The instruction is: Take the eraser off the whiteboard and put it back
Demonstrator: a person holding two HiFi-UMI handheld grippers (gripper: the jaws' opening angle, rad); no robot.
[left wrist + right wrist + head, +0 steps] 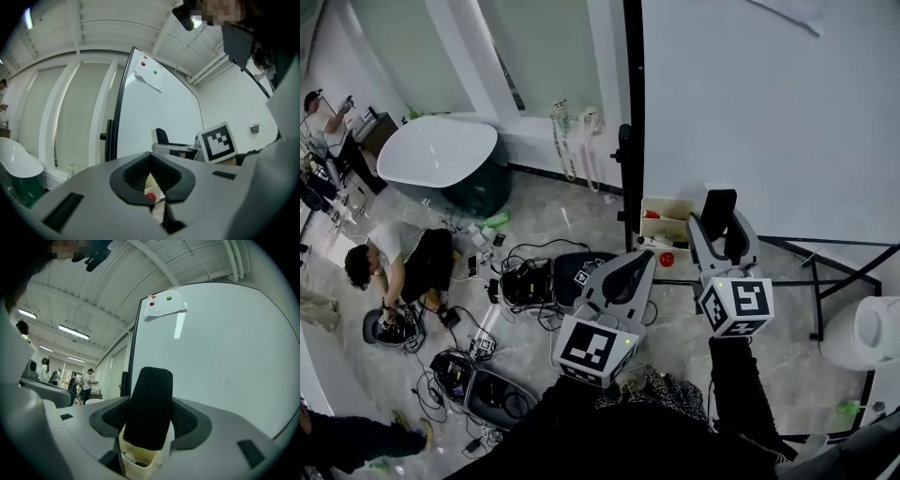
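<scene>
My right gripper is shut on the eraser, a cream block with a black felt face that stands up between the jaws. It hovers near the lower edge of the whiteboard; whether felt and board touch I cannot tell. In the right gripper view the whiteboard fills the space ahead. My left gripper sits lower and to the left, shut with nothing in it. A cream tray with red items hangs by the board's frame.
A paper sheet is pinned high on the board with magnets. Black stand legs spread under the board, with a white bin beside them. A white tub, cables, open cases and a crouching person lie left.
</scene>
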